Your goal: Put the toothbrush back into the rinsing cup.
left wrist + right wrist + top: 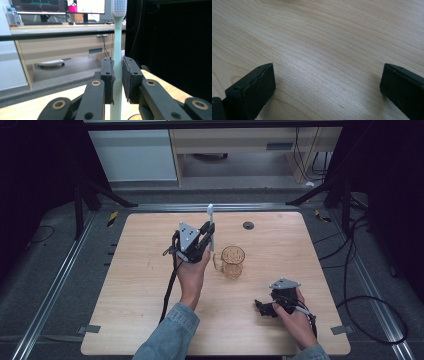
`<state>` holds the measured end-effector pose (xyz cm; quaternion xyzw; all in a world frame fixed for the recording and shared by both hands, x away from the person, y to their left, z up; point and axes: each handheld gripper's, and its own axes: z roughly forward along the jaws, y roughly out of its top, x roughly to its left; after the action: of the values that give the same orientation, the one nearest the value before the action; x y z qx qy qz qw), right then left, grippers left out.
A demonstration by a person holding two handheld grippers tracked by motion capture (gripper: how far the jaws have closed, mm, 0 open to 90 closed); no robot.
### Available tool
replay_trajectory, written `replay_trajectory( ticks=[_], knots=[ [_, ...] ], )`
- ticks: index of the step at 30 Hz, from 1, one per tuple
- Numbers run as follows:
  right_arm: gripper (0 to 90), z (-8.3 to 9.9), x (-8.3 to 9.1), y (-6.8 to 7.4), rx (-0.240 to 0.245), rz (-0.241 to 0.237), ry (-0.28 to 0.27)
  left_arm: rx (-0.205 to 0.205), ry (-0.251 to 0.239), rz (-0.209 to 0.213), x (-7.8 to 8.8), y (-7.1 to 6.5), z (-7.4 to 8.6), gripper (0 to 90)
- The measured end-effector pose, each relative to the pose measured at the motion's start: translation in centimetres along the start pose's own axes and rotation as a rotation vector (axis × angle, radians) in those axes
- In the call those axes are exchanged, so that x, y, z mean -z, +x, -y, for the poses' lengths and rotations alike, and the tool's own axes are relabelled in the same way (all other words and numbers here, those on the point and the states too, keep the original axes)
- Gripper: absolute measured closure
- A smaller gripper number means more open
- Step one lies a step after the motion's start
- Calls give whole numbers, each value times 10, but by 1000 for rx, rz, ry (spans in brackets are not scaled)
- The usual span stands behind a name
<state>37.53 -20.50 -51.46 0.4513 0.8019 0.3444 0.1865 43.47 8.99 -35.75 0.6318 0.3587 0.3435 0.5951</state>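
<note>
My left gripper [207, 236] is raised over the middle of the wooden table [140, 285], shut on a pale green toothbrush [211, 227] held upright, bristle head at the top. In the left gripper view the toothbrush [117, 75] is pinched by its handle between the two black pads [108, 77], the head reaching the frame's top. An amber glass mug [232, 261] with a handle stands just right of that gripper. My right gripper [261, 307] rests low near the table's front right, jaws wide apart with only bare wood [324, 62] between its fingers [252, 92].
A small round dark grommet [248, 225] sits in the table near its far edge. Black cables [370, 310] run over the floor on the right. Beyond the table stand a desk [62, 47] and monitors.
</note>
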Motion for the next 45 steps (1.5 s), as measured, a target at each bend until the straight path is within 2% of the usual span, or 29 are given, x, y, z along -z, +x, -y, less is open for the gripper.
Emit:
replay_trajectory(
  ticks=[1, 3, 5, 9, 12, 15, 23, 24, 32, 39, 45],
  knots=[
    [4, 0, 0, 0, 0, 0, 0, 3, 3, -2, 0, -1, 0, 789],
    [4, 0, 0, 0, 0, 0, 0, -27, 10, -8, -1, -3, 2, 789],
    [4, 0, 0, 0, 1, 0, 0, -8, -1, -6, -1, -4, 4, 789],
    [4, 0, 0, 0, 2, -1, -1, -20, -20, 3, -2, -6, 8, 789],
    [4, 0, 0, 0, 3, -2, 0, -7, -33, 12, -5, -6, 11, 789],
    [4, 0, -1, -1, 25, 6, -4, -4, -36, 19, -8, -7, 14, 789],
    [4, 0, -1, 0, 24, 2, -4, 21, -73, 31, -11, -2, 26, 789],
    [4, 0, 0, 0, 9, -7, 2, 21, -72, 30, -11, -1, 28, 789],
    [4, 0, 0, 0, 15, -10, 0, 37, -72, 34, -12, 0, 40, 789],
    [4, 0, 0, 0, 18, -11, 1, 35, -70, 32, -15, -5, 48, 789],
    [4, 0, 0, 0, 19, -12, 1, 16, -67, 28, -17, -8, 51, 788]
  ],
)
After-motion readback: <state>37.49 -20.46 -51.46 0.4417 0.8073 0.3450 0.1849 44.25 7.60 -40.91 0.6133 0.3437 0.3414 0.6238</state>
